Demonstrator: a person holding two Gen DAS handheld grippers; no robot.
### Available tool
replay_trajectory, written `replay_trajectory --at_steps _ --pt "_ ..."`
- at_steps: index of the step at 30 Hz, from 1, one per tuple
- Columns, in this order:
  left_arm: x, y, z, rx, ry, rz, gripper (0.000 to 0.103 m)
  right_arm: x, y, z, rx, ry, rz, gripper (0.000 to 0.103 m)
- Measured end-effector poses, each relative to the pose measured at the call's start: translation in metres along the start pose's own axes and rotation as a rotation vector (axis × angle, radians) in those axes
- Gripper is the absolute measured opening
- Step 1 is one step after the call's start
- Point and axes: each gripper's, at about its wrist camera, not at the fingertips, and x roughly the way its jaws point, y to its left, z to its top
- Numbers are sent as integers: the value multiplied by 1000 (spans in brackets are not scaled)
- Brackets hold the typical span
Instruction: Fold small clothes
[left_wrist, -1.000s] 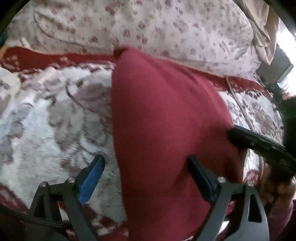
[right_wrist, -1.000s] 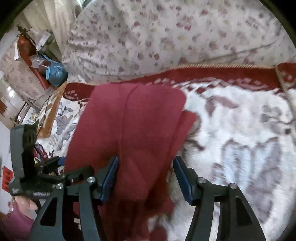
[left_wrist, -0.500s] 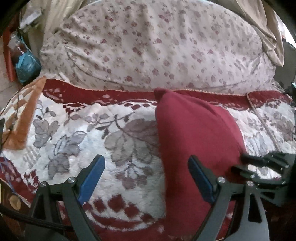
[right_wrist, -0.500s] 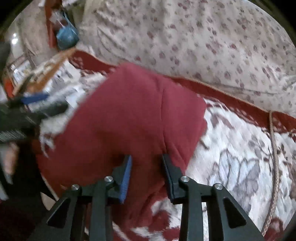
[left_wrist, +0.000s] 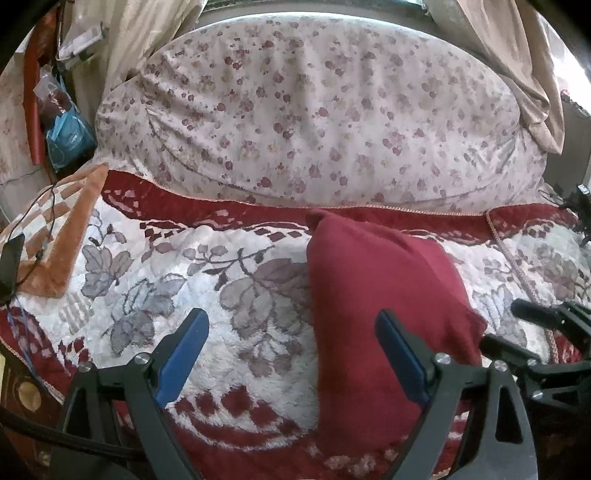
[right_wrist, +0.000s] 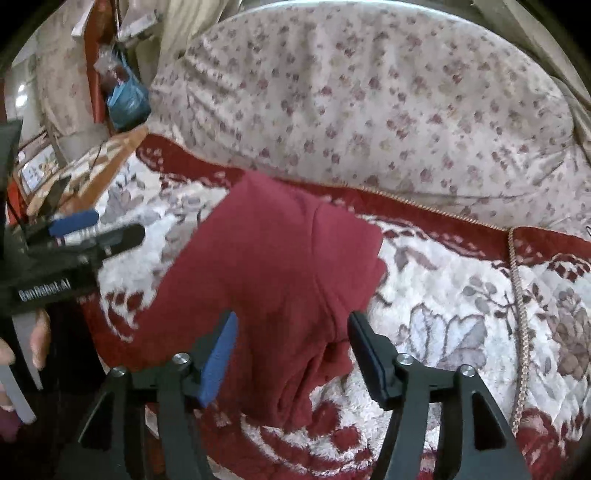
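- While you hold both tools above the bed, your left gripper (left_wrist: 291, 354) stands wide apart, with nothing between its blue-padded fingers (left_wrist: 183, 354).
- Your right gripper (right_wrist: 291, 350) is also spread, its fingers either side of the near end of the dark red garment (right_wrist: 280, 280); they do not press on the cloth.
- You have the garment folded into a compact shape, lying on the red and white floral blanket (right_wrist: 461, 332), its far corner close to the blanket's red border.
- From your left wrist view the garment (left_wrist: 376, 295) lies right of centre, running under the right finger; your right gripper (left_wrist: 532, 343) shows at its right edge.
- Behind the blanket sits the large flower-print pillow (left_wrist: 314, 110).
- Far left you can see a blue bag (left_wrist: 68, 136) and an orange-patterned cloth (left_wrist: 62, 229).
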Motion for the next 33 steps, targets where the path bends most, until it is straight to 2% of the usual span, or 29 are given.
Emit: replay_trajectory --at_steps 2,5,11,33 --pt "-3 -2 0 1 -9 2 91 -7 -1 4 25 -30 -10 80" --pt "-4 -4 0 7 -13 15 91 -12 -4 8 68 -59 -19 84" --pt "-1 -5 -2 2 0 34 91 -6 -6 8 117 -58 -52 92" --pt "13 -7 -10 -4 33 38 91 13 -13 2 151 -5 -70 93"
